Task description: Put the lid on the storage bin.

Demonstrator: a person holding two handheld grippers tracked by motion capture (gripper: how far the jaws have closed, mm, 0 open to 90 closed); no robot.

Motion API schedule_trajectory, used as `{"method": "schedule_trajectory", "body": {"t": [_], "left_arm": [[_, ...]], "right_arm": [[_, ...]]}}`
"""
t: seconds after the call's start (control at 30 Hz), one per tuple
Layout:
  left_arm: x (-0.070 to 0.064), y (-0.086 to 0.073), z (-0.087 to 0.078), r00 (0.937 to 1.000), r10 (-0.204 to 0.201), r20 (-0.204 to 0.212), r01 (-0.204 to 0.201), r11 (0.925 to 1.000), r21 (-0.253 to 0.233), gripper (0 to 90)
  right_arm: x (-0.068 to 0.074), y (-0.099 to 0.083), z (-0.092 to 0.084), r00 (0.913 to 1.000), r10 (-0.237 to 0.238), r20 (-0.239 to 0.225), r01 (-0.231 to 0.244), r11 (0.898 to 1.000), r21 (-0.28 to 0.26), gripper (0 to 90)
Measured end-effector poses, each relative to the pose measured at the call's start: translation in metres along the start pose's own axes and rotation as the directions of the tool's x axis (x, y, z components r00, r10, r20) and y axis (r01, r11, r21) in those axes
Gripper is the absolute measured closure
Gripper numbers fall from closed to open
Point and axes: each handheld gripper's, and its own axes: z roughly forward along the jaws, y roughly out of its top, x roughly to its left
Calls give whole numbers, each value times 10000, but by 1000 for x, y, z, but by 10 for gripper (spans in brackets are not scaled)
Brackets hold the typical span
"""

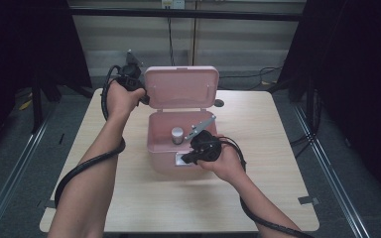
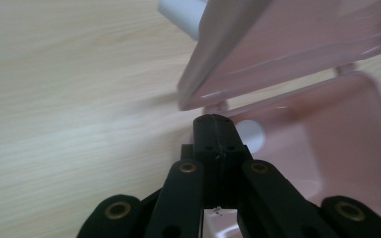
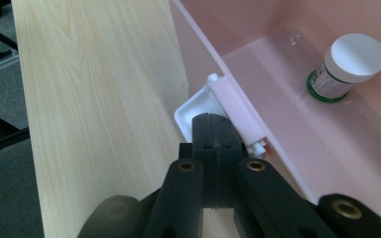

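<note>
A pink box (image 1: 159,148) stands open on the table, its lid (image 1: 181,87) tilted up at the back. Inside stands a small bottle (image 1: 177,135) with a white cap (image 3: 359,51) and a green-edged label. My left gripper (image 1: 145,98) is shut, its tips (image 2: 216,121) right at the lid's (image 2: 283,44) left lower corner, with nothing seen between them. My right gripper (image 1: 184,159) is shut too, its tips (image 3: 213,120) over the white latch (image 3: 228,101) on the box's front wall. Whether they touch the latch I cannot tell.
The light wooden table (image 1: 273,148) has bare room on both sides of the box. A small dark round thing (image 1: 219,103) lies behind the box at the right. Black cables trail from both grippers along the forearms. Dark curtains and floor surround the table.
</note>
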Motion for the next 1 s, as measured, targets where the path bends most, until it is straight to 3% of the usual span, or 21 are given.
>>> {"method": "schedule_trajectory", "body": {"t": [0.03,0.23,0.33,0.4,0.43,0.5,0.53,0.63,0.77,0.8,0.87,1.0], "left_arm": [[0,-1,2,9996,-66,278,63,9999,97,900],[6,-1,-2,9999,-95,122,93,9998,157,894],[15,3,-9,9998,-204,75,205,9998,-70,866],[17,4,-10,9998,-177,42,178,9995,-268,830],[19,7,-8,9995,-49,315,61,9991,-410,711],[18,9,-8,9992,-80,393,103,9984,-565,614],[17,11,-7,9996,-44,266,62,9977,-676,593],[16,21,-2,9988,-141,476,181,9961,-864,589],[13,35,3,9983,-371,452,412,9949,-916,677],[11,36,3,9990,-315,303,336,9970,-702,777],[10,38,1,9991,-399,123,404,9979,-498,840],[9,39,-1,9989,-444,116,446,9987,-226,858]], "right_arm": [[0,0,0,10000,30,11,-30,10000,15,900],[1,0,0,10000,-2,51,1,10000,28,900],[0,-1,0,10000,14,-25,-14,10000,-42,900],[0,0,0,10000,27,-32,-27,10000,6,900],[0,0,0,10000,27,-31,-27,10000,9,900],[-1,-1,0,10000,0,-54,0,10000,-36,900],[-1,-1,0,10000,21,-68,-22,10000,-41,900],[-1,-1,0,10000,10,-84,-10,10000,-19,900],[-2,-1,0,9998,51,-187,-52,10000,-65,900],[-3,-1,0,9998,23,-209,-25,10000,-65,900],[-4,-1,0,9996,25,-267,-27,10000,-82,900],[-4,-1,0,9996,73,-272,-75,9999,-78,900]]}}
